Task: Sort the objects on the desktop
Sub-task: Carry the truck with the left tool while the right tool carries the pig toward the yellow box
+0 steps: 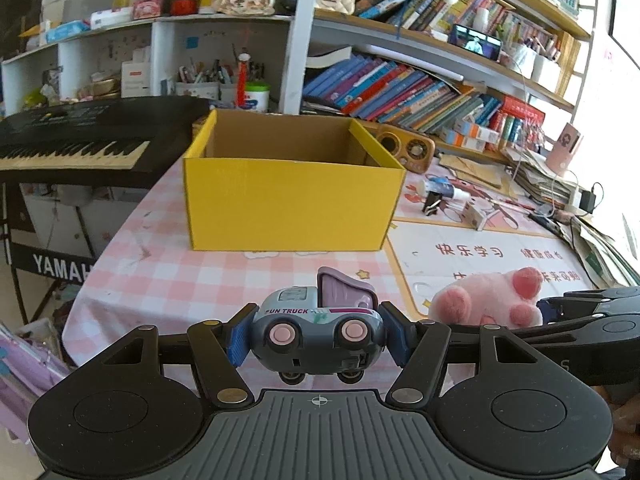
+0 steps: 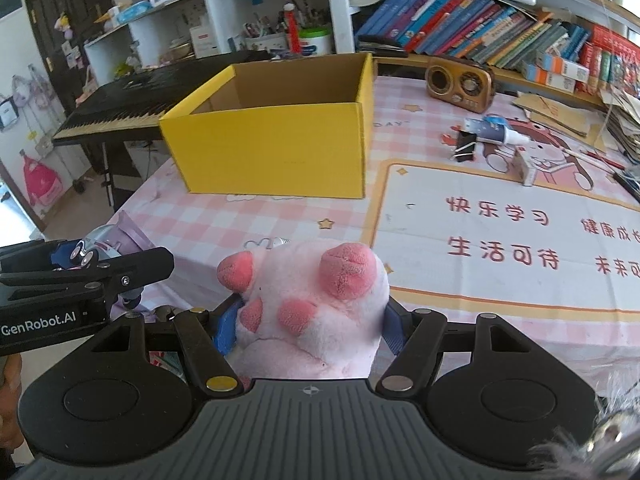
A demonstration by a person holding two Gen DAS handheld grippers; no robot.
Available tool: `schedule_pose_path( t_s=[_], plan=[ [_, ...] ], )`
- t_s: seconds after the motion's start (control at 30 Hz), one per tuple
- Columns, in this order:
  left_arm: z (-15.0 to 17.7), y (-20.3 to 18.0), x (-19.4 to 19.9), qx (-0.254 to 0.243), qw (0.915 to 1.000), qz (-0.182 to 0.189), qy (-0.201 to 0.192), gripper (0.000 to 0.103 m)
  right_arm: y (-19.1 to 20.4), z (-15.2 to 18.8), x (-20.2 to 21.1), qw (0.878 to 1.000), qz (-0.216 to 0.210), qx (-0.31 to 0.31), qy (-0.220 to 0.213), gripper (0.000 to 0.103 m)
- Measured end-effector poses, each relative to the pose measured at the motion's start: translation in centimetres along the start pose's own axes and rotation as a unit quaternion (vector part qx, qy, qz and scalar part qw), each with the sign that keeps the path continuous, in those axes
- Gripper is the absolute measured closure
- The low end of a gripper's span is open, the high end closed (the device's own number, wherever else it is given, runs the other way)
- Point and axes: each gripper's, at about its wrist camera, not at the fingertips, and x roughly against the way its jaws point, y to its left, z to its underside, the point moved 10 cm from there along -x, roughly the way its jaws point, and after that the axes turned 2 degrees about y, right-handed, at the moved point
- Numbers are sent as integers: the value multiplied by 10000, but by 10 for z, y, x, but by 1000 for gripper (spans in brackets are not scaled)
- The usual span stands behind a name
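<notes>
A grey-blue toy truck [image 1: 318, 330] with pink wheels and a lilac tipper is clamped between the blue pads of my left gripper [image 1: 318, 338], lifted above the checked tablecloth. My right gripper [image 2: 310, 320] is shut on a pink plush paw [image 2: 308, 304] with darker pink toe pads. Each gripper shows at the edge of the other's view, side by side: the plush paw [image 1: 490, 300] to the right, the truck [image 2: 108, 244] to the left. An open, empty-looking yellow cardboard box [image 1: 292, 196] [image 2: 276, 144] stands ahead of both on the table.
Right of the box lie a wooden retro radio [image 2: 460, 84], a binder clip [image 2: 464, 146], a glue tube [image 2: 494, 130] and a small carton [image 2: 528, 168]. A black keyboard [image 1: 76, 144] stands off the table's left edge. Crowded bookshelves [image 1: 400, 88] rise behind.
</notes>
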Motion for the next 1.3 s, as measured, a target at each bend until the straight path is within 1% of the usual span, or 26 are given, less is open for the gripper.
schedule_pose_path(
  t_s=[0.17,0.37,0.5,0.63,0.8,0.93,1.07,1.3],
  plan=[
    [0,10,2,127,9999,-52,-1,39,11,-2,-4,9999,-65,120,72,37],
    [-2,17,3,211,9997,-85,-5,39,14,-9,-9,9997,-162,127,121,37],
    [-10,21,2,281,9995,-95,-76,39,17,-16,-11,9995,-202,222,117,37],
    [-25,25,1,300,9993,-100,-215,39,16,-32,-14,9993,-229,282,31,37],
    [-56,29,-4,273,9982,-159,-502,39,11,-70,-14,9985,-237,350,-341,37],
    [-82,33,-12,308,9969,-188,-700,39,6,-109,-15,9965,-283,437,-651,37],
    [-112,33,-24,224,9955,-229,-888,39,-1,-149,-18,9937,-337,469,-959,37],
    [-155,33,-54,129,9933,-400,-1079,39,-15,-207,-35,9898,-374,574,-1249,37]
  ],
)
